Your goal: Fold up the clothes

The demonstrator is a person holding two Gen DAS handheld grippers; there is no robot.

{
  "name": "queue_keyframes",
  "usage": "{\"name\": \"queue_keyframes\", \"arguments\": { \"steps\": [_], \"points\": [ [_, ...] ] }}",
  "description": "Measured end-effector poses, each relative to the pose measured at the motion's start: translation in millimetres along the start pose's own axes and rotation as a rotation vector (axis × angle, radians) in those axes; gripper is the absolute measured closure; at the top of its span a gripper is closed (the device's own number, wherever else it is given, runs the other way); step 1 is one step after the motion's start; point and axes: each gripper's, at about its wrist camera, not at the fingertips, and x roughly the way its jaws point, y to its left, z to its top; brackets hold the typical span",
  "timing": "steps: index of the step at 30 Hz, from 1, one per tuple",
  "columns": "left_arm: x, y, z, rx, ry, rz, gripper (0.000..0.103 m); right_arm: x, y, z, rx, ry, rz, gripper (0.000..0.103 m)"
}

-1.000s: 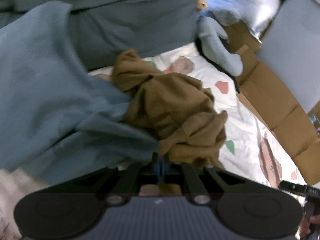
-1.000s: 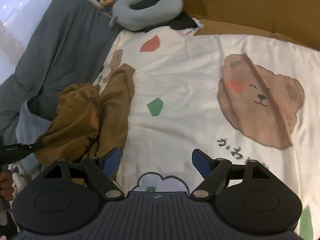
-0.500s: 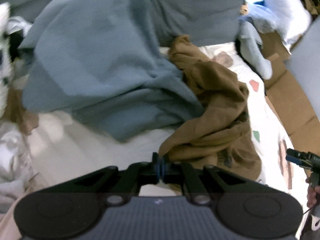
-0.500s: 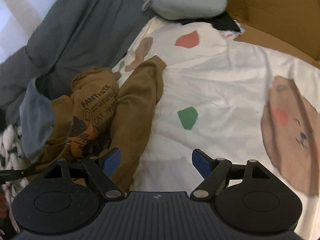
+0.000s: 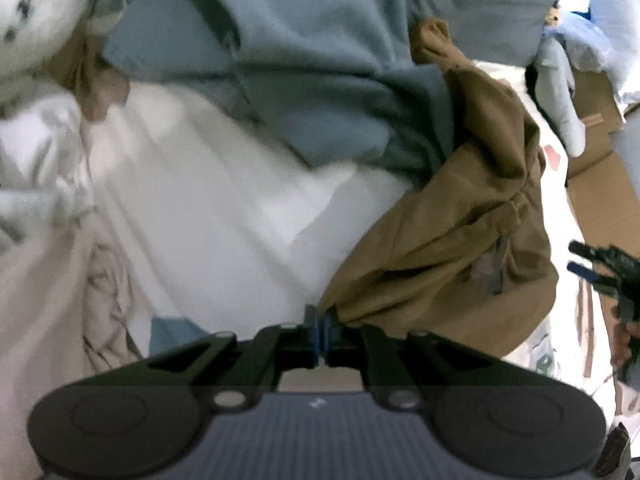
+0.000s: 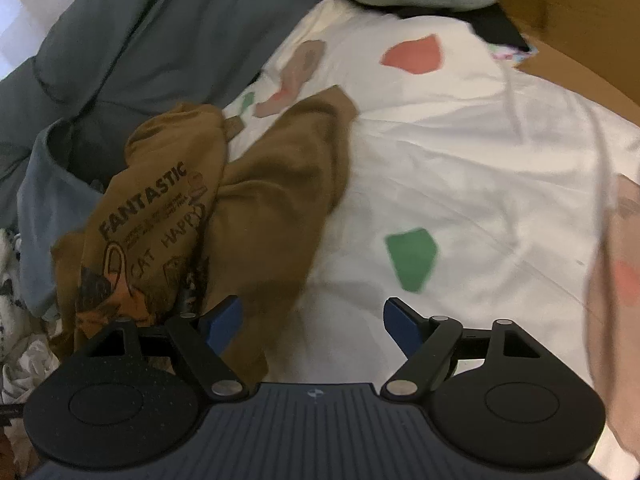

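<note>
The brown printed sweatshirt (image 6: 224, 216) lies crumpled on the bed's patterned sheet (image 6: 480, 168), no fold visible; the left claw (image 5: 320, 330) pinches its edge, the right claw (image 6: 312, 320) spread beside it.

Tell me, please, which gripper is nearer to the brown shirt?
Left. The left gripper is shut on an edge of the brown shirt. The right gripper is open and holds nothing; the shirt lies just ahead by its left finger.
</note>
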Motion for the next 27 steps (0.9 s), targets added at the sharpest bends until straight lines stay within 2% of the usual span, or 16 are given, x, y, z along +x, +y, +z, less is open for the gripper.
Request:
{"name": "queue_keyframes", "arguments": {
  "steps": [3,8,12,18,22,25,27],
  "points": [
    [2.4,0.9,-1.7,0.000,0.008,-0.011,0.101,18.7,0.1,11.5,0.005,0.024,0.012,0.040],
    [6.4,8.1,-2.0,-0.025,0.007,-0.025,0.101,41.3,2.9,22.8,0.027,0.033,0.020,0.040],
    [13.2,20.8,-4.6,-0.140,0.007,-0.062,0.101,56.8,3.3,26.6,0.052,0.050,0.028,0.040],
    [17.5,28.1,-10.0,-0.204,-0.010,-0.086,0.101,75.7,2.9,31.8,0.083,0.059,0.048,0.040],
    [18.9,26.2,-10.7,-0.203,-0.011,-0.088,0.101,87.1,3.5,36.4,0.101,0.058,0.058,0.041],
    [21.2,24.2,-9.5,-0.190,-0.005,-0.091,0.101,93.3,4.9,45.1,0.120,0.040,0.035,0.042],
    [23.2,22.6,-8.1,-0.177,0.001,-0.092,0.101,99.2,3.2,49.1,0.143,0.042,0.046,0.049]
  ]
}}
